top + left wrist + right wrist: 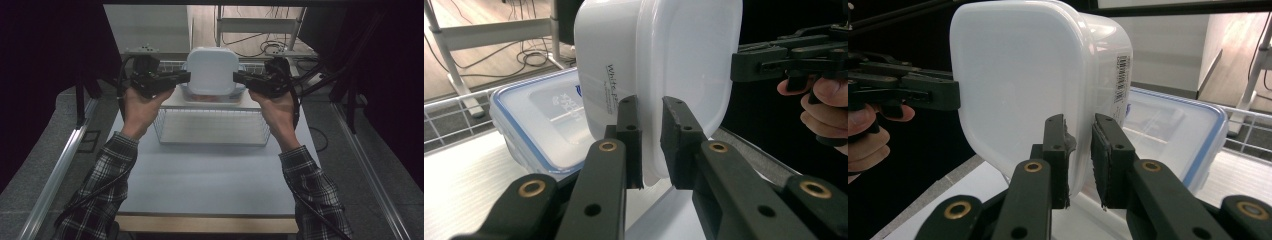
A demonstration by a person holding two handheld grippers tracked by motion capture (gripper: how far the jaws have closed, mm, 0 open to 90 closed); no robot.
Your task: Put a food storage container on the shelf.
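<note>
White container [212, 70], held tilted above the far wire basket [212, 127], hangs between your left gripper [186, 77] and right gripper [237, 77], both jaws nearly closed on its rim.

One camera looks down from above my table [210, 180]. Two ride my claws, both close to the white tub [659, 65].

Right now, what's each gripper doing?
Left gripper: closed on the rim of the white container.
Right gripper: closed on the opposite rim of the same container.
</note>
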